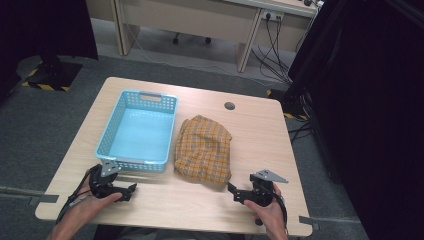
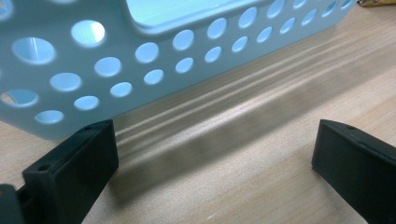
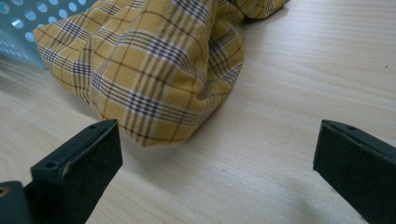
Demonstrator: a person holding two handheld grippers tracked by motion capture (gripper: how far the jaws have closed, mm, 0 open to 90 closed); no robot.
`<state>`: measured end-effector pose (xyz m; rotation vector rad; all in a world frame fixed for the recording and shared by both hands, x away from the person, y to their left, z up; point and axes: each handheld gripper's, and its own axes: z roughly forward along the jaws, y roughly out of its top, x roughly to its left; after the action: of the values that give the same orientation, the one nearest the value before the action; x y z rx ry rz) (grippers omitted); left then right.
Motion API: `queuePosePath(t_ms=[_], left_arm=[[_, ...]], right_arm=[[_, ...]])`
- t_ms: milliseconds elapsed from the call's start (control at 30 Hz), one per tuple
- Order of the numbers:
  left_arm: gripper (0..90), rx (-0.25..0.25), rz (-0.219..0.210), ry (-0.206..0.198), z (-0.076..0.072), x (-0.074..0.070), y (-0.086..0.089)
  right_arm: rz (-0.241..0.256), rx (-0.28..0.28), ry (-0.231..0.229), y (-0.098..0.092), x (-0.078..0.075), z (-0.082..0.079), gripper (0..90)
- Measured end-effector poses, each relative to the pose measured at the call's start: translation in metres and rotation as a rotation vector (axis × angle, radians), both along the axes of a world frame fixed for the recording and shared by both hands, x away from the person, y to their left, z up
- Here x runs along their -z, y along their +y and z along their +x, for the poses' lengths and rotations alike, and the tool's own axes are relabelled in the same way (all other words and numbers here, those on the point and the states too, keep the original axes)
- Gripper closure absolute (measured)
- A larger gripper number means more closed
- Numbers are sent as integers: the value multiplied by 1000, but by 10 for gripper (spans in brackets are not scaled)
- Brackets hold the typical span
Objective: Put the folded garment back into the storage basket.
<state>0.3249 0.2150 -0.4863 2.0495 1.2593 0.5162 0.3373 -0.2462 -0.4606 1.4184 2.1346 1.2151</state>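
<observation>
A folded yellow plaid cloth [image 1: 203,149] lies in the middle of the wooden table [image 1: 260,130], just right of a light blue perforated basket [image 1: 138,130] that holds nothing. My left gripper [image 1: 131,191] rests open on the table in front of the basket's near wall [image 2: 140,60], with only bare wood between its jaws. My right gripper [image 1: 233,191] sits open near the cloth's front right corner [image 3: 149,88]; the cloth [image 3: 149,88] lies just ahead of its jaws, not between them.
A round cable hole [image 1: 229,105] sits near the table's far edge. Beyond the table stand a desk [image 1: 200,20] with cables [image 1: 272,50] and a dark curtain [image 1: 370,100] at the right. Bare wood lies to the right of the cloth.
</observation>
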Motion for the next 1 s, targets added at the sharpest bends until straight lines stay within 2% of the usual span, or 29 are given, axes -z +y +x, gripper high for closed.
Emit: queuePosePath(t_ms=[433,1000], left_arm=[[0,0,0,0,0,0,0],[0,0,0,0,0,0,0]], right_arm=[[19,-17,-12,5,-5,8,19],[58,-51,-2,19,-10,28,23]])
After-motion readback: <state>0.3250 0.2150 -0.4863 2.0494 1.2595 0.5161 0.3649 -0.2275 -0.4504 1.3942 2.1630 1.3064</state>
